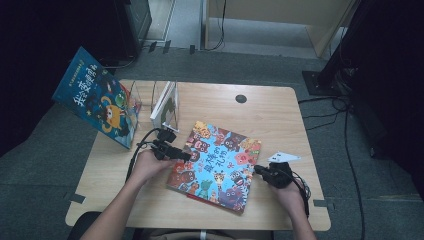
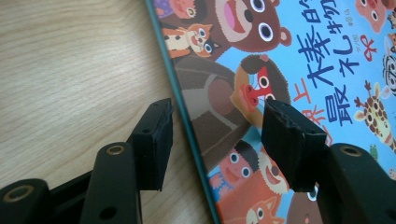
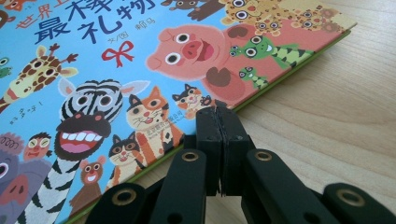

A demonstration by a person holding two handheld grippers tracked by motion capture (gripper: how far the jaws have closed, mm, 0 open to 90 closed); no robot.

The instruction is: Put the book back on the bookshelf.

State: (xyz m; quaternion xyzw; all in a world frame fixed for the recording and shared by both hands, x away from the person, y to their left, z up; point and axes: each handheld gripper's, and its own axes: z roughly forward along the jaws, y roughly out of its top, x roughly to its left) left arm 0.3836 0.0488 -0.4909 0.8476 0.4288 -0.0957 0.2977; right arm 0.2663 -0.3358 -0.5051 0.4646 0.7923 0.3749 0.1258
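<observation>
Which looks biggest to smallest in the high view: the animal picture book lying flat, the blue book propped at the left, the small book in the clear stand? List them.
1. Animal picture book, largest.
2. Blue book; tilted, so the ranking is unsure.
3. Small book in the clear stand, smallest; seen nearly edge-on.

both grippers are black. the left gripper point(image 1: 184, 156) has matte linkage arms with brass-ringed pivot holes and blocky, worn rubber pads point(image 2: 154, 140). the right gripper point(image 1: 257, 170) carries a pale three-cornered plate on top. black cables trail from each, and the forearms are bare.
</observation>
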